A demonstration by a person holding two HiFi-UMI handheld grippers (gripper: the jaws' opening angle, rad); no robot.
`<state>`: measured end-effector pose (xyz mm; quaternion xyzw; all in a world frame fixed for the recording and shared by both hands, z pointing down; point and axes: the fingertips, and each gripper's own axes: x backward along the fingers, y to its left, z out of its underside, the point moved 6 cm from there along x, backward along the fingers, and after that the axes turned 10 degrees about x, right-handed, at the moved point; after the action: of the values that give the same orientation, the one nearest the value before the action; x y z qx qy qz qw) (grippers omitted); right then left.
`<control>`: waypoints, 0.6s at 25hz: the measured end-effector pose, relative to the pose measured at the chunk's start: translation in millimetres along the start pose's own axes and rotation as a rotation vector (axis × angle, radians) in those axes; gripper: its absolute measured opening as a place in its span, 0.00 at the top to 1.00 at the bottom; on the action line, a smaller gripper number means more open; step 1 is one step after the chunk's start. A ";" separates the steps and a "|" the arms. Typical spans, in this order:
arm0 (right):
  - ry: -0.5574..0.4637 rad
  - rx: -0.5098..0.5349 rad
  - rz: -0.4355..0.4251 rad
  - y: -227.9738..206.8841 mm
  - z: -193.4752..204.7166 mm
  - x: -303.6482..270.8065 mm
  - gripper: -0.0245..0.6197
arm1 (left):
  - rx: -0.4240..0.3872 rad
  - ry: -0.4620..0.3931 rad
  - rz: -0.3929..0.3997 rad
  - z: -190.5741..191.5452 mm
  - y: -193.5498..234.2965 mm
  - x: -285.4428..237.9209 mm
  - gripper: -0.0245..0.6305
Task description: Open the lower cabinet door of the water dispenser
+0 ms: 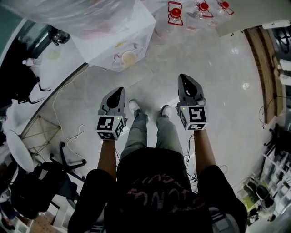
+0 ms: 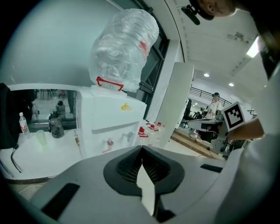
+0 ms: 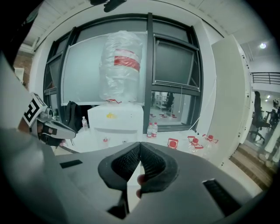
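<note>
The white water dispenser (image 1: 122, 32) stands ahead of me with a plastic-wrapped bottle (image 2: 122, 48) on top and two taps on its front (image 3: 114, 124). Its drip tray (image 1: 129, 58) shows from above, while the lower cabinet door is hidden behind the gripper bodies in both gripper views. My left gripper (image 1: 119, 91) and right gripper (image 1: 184, 78) hover side by side over the floor, well short of the dispenser. Both point toward it. The left jaws (image 2: 141, 148) are shut with nothing between them, and the right jaws (image 3: 140, 144) likewise.
Several water jugs with red handles (image 1: 175, 12) sit on the floor right of the dispenser. A white table (image 2: 26, 153) with bottles and a cup stands to its left. An office chair (image 1: 68, 159) and loose cables lie at my left. A wooden step (image 1: 263, 68) runs along the right.
</note>
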<state>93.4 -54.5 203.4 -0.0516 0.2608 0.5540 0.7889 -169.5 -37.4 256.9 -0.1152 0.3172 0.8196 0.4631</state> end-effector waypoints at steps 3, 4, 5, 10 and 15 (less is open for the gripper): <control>0.031 0.011 -0.013 -5.3 20.8 -13.6 0.94 | 0.018 -0.002 -0.022 9.6 9.4 -14.5 0.95; 0.036 0.015 -0.019 -7.2 27.3 -18.9 0.94 | 0.022 -0.002 -0.029 13.4 11.7 -20.0 0.95; 0.036 0.017 -0.026 -8.9 33.7 -24.5 0.94 | 0.023 -0.003 -0.036 17.4 13.5 -25.4 0.95; 0.050 0.005 -0.085 -8.9 71.3 -50.6 0.94 | 0.033 -0.011 -0.075 38.2 17.7 -44.7 0.95; 0.060 0.005 -0.135 -13.3 108.4 -72.3 0.94 | 0.015 0.002 -0.133 64.8 25.8 -64.8 0.95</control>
<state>125.8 -80.7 327.6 -0.0838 0.2817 0.4972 0.8163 -148.9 -50.8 348.9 -0.1334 0.3153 0.7846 0.5169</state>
